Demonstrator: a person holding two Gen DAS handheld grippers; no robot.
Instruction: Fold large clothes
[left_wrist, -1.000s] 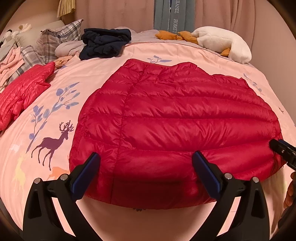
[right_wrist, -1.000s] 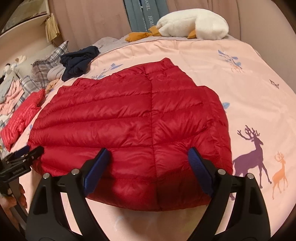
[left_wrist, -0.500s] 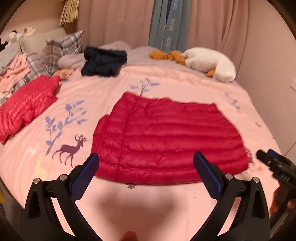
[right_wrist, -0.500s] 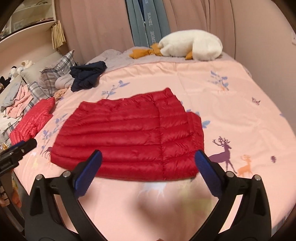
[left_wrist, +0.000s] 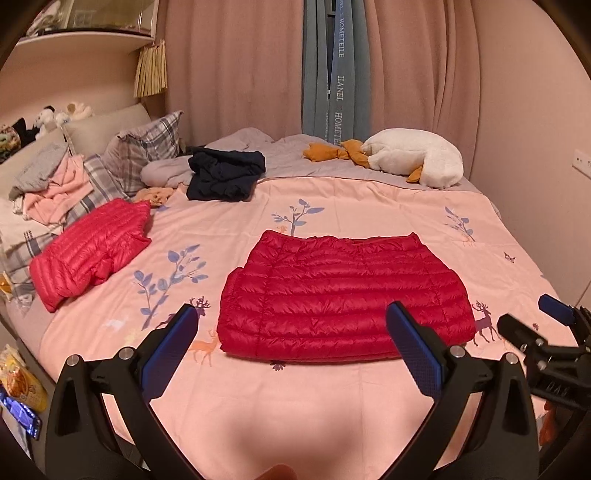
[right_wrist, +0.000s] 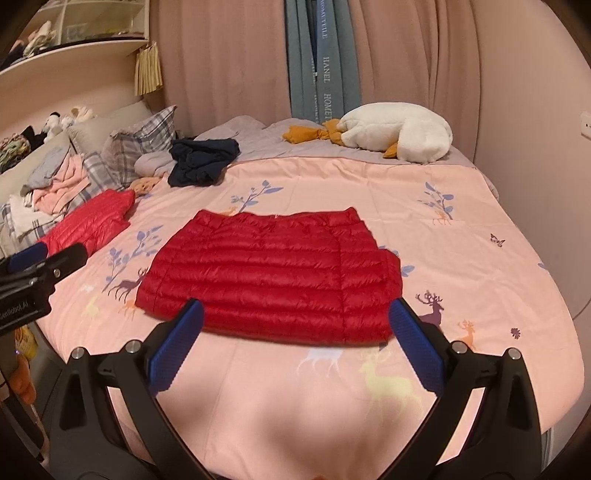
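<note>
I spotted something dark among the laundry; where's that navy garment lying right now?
In both views the navy garment lies crumpled at the bed's far left, beside the plaid pillow, beyond the folded red jacket.

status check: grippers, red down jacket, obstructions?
Left gripper open, empty. Right gripper open, empty. Red down jacket folded flat on bedspread. Nothing blocking.
</note>
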